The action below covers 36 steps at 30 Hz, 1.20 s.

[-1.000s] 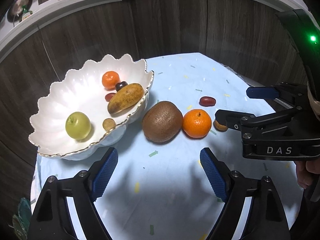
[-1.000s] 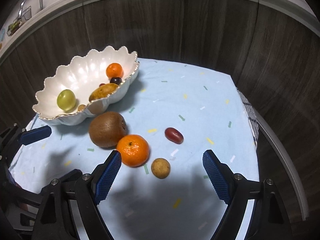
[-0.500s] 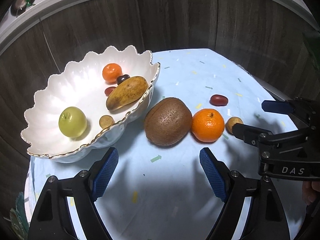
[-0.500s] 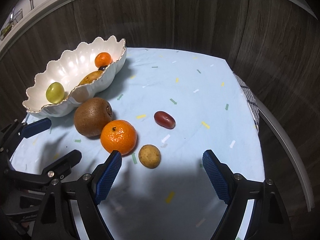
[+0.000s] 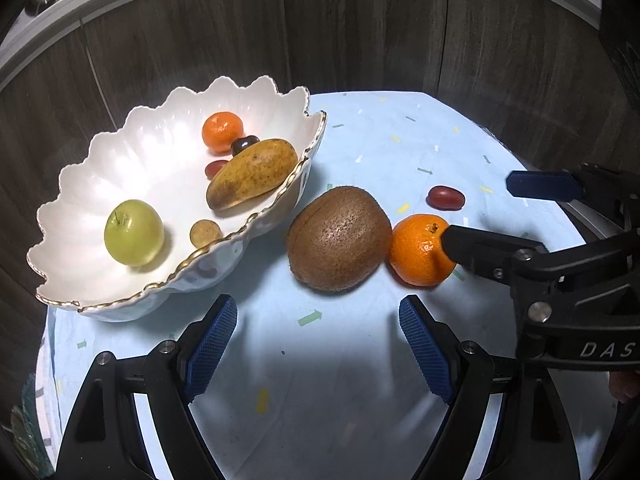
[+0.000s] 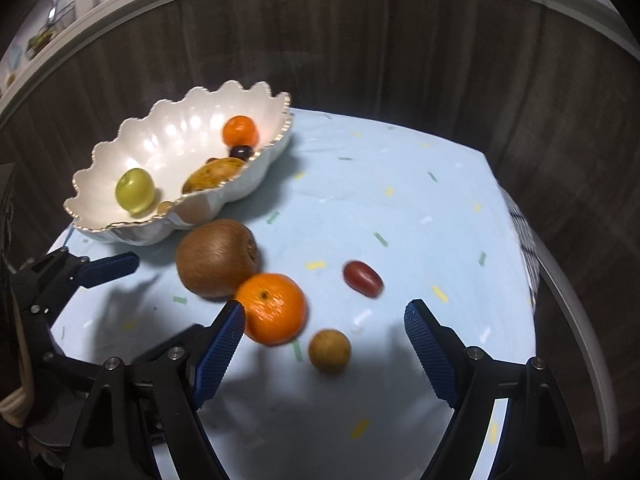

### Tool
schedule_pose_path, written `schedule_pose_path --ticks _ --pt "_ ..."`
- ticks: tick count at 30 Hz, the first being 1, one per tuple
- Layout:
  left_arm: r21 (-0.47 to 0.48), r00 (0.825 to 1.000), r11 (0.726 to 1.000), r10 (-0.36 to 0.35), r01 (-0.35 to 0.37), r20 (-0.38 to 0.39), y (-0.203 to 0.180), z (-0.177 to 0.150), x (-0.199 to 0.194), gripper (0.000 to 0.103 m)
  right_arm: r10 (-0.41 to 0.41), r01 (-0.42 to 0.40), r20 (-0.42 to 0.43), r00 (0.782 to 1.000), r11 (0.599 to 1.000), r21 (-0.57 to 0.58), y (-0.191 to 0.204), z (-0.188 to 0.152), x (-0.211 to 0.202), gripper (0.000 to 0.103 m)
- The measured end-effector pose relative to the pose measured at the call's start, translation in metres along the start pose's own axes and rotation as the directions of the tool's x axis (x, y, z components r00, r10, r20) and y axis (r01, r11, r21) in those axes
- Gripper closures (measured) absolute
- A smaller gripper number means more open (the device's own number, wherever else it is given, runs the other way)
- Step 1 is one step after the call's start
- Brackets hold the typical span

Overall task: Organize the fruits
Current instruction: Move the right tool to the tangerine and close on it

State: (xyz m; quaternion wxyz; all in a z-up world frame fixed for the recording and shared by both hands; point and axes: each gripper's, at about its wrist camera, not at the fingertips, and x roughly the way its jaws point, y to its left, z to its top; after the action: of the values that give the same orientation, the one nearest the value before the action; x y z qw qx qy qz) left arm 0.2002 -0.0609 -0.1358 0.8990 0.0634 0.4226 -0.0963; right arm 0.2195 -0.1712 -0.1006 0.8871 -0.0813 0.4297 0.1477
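Glossy glazed bowl [image 5: 120, 168], fuzzy matt kiwi [image 5: 339, 239], dimpled shiny orange [image 5: 418, 250], soft cloth [image 5: 320, 392].

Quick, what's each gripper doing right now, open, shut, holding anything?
Left gripper: open, empty, short of the brown fuzzy kiwi.
Right gripper: open, empty, small round tan fruit between its fingers.

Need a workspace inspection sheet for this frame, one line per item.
Surface: table with light blue patterned cloth, no spills seen.
Job's things: scalloped white bowl holds green apple, small orange, mango, dark grape, red fruit, small tan fruit. On cloth: kiwi, orange, red grape, tan round fruit.
Clutter: nothing seen.
Grippers: left tool open, empty; right tool open, empty, tan fruit just ahead.
Cables: nothing seen.
Surroundings: dark wood panels, counter above.
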Motion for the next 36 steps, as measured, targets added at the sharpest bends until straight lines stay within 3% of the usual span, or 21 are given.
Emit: schedule_pose_path --ticks 4,8,13,17,36 --pt "-0.008 1.000 1.000 -0.002 0.002 -0.006 0.002 0.000 0.002 0.019 0.018 -0.019 -0.029 0.999 0.999 -0.050 0.010 0.005 0.010 0.022" --pt "-0.017 1.000 1.000 -0.011 0.011 -0.012 0.004 -0.001 0.004 0.019 0.049 -0.054 -0.071 0.996 0.996 -0.071 0.015 0.007 0.022 0.035" --pt "-0.009 0.999 1.000 -0.019 0.019 -0.029 0.003 -0.004 0.009 0.020 0.073 -0.085 -0.120 0.990 0.992 -0.091 0.019 0.008 0.036 0.038" --pt "-0.009 0.999 1.000 -0.020 0.020 -0.038 0.002 -0.005 0.012 0.021 0.104 -0.119 -0.142 0.984 0.987 -0.104 0.023 0.006 0.042 0.054" --pt "-0.054 0.999 0.998 -0.037 0.036 -0.010 -0.006 0.016 0.015 0.020 0.037 -0.037 -0.036 0.999 0.999 0.007 -0.014 0.006 0.006 0.055"
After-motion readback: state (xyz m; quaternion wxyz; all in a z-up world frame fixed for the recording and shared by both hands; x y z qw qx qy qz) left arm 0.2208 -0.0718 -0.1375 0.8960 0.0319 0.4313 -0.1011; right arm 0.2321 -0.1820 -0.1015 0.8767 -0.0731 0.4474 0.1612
